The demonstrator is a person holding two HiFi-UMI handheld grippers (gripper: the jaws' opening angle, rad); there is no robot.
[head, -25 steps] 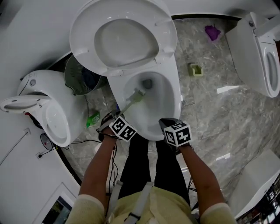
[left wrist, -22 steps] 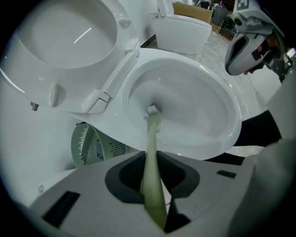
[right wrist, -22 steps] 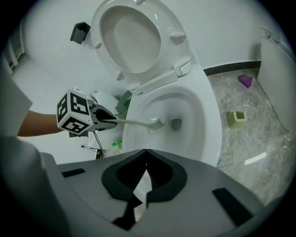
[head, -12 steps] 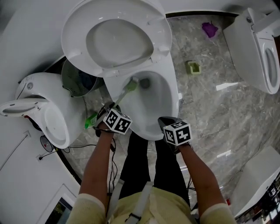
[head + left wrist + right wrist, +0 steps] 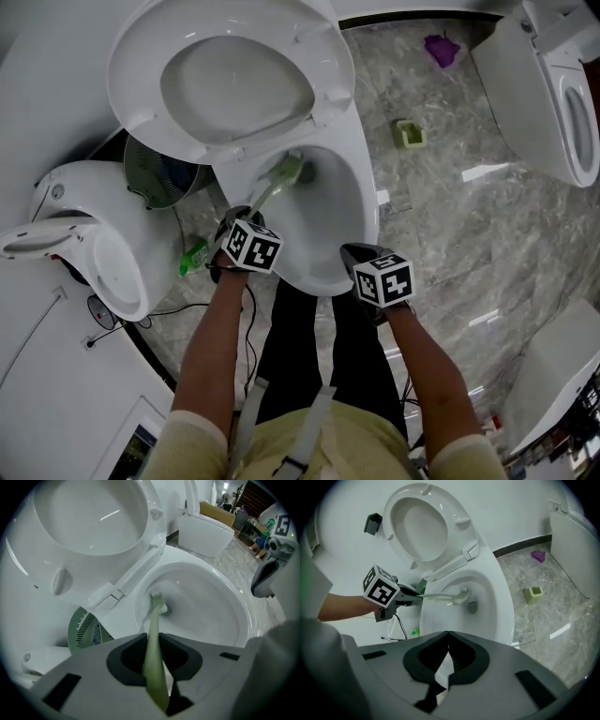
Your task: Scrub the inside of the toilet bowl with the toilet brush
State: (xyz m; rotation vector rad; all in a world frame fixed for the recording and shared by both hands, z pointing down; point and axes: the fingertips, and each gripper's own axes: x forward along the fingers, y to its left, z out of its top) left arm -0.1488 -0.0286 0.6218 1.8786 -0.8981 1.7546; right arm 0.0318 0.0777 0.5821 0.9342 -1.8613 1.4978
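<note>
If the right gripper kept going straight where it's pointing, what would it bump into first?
Probably the white inside wall of the toilet bowl. The toilet brush crosses near where the right gripper aims, so it might hit that first; depth is unclear.

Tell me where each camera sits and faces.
Head view: on the person's head, facing steeply down at the white ceramic toilet bowl; forearms, legs show.
Left gripper view: on the left gripper, facing into the bowl; jaws shut on the pale green toilet brush.
Right gripper view: on the right gripper, jaws shut empty, facing the left forearm.
All share the brush head in the bowl.
</note>
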